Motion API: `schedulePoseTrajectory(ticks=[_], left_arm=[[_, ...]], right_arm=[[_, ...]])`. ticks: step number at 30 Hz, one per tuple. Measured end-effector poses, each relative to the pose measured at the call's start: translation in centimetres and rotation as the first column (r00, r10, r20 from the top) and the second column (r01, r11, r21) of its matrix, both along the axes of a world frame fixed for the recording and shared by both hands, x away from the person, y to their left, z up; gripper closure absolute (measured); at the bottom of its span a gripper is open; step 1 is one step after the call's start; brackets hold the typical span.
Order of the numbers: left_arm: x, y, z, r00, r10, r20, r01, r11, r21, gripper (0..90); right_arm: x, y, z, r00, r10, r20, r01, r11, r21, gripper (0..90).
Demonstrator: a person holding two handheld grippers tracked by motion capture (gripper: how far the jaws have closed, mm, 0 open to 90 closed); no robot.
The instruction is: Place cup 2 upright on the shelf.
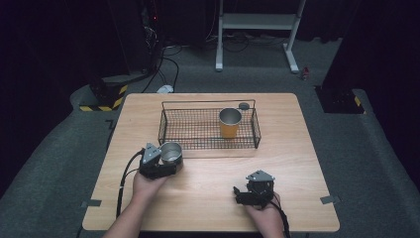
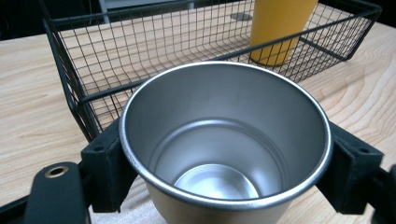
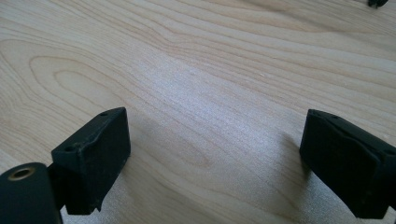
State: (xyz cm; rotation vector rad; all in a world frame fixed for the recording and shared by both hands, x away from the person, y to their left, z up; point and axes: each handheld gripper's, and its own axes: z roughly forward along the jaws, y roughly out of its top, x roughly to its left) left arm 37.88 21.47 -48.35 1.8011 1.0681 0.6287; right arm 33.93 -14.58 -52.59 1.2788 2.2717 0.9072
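The wooden worktop (image 1: 208, 198) carries a black wire basket (image 1: 168, 121) toward its far side, and an orange cup (image 1: 230, 124) stands upright in the basket's right half, mouth up. Just in front of the basket's near left corner stands a steel cup (image 1: 172, 152), upright with its long axis vertical and its open mouth facing up, so the left gripper view looks down into its shiny base. The left gripper (image 1: 166, 166) has its jaws pressed against the cup's two sides just under the rim, clamping it. The right gripper (image 1: 240, 192) lies low over bare wood near the front right, its jaws spread wide with nothing between them.
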Motion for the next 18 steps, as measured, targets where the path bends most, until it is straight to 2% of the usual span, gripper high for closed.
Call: schedulePoseTrajectory(ticks=[9,14,18], left_arm=[[0.0,-0.5,1.4,0.9991,-0.031,0.029,0.032,0.9993,-0.021,18.9],[0.1,-0.9,2.2,0.9982,-0.051,0.032,0.052,0.9986,-0.015,18.9],[0.2,-1.0,2.5,0.9979,-0.053,0.038,0.054,0.9981,-0.028,18.9]], right_arm=[[0.0,0.0,0.0,1.0,0.0,0.0,0.0,1.0,0.0,8.6],[0.0,0.0,0.0,1.0,0.0,0.0,0.0,1.0,0.0,8.6],[0.0,0.0,0.0,1.0,0.0,0.0,0.0,1.0,0.0,8.6]])
